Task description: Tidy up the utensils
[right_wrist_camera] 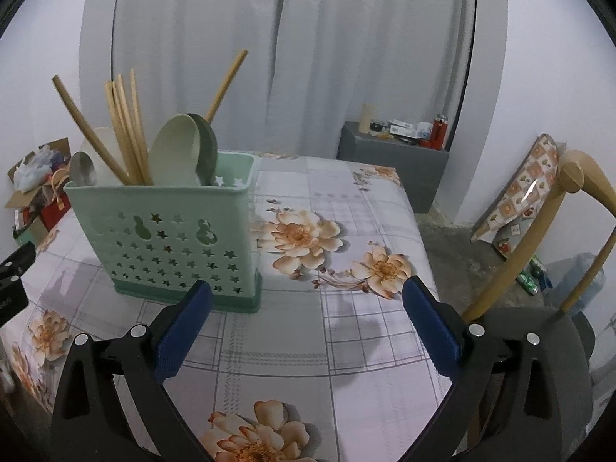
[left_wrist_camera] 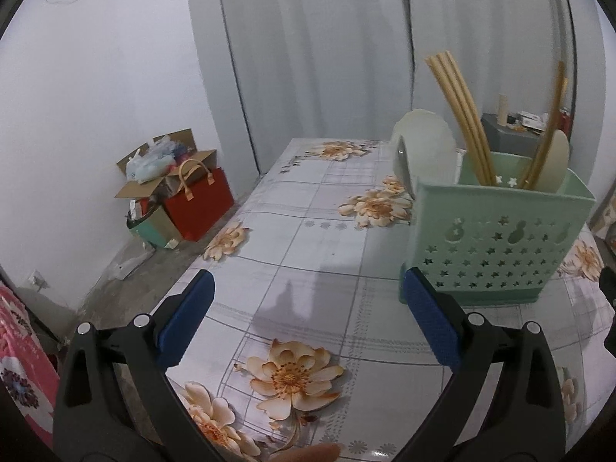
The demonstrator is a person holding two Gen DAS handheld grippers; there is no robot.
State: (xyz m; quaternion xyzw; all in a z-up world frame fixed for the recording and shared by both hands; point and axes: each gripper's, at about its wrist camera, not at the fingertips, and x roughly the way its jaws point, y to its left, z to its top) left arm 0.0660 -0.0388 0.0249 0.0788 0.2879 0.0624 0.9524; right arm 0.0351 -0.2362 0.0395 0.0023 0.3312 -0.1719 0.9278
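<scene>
A mint-green utensil holder (left_wrist_camera: pixel 496 246) with star cut-outs stands upright on the floral table; it also shows in the right wrist view (right_wrist_camera: pixel 169 238). It holds several wooden chopsticks (right_wrist_camera: pixel 127 134), pale spoons (right_wrist_camera: pixel 177 150) and a metal spoon (right_wrist_camera: pixel 81 169). In the left wrist view the chopsticks (left_wrist_camera: pixel 464 115) stick out of it. My left gripper (left_wrist_camera: pixel 310 292) is open and empty, left of the holder. My right gripper (right_wrist_camera: pixel 308 300) is open and empty, in front and right of the holder.
A white roll (left_wrist_camera: pixel 421 154) lies behind the holder. Boxes and a red bag (left_wrist_camera: pixel 200 204) sit on the floor left of the table. A wooden chair (right_wrist_camera: pixel 539 246) stands at the right. A grey cabinet (right_wrist_camera: pixel 392 161) with small items is behind the table.
</scene>
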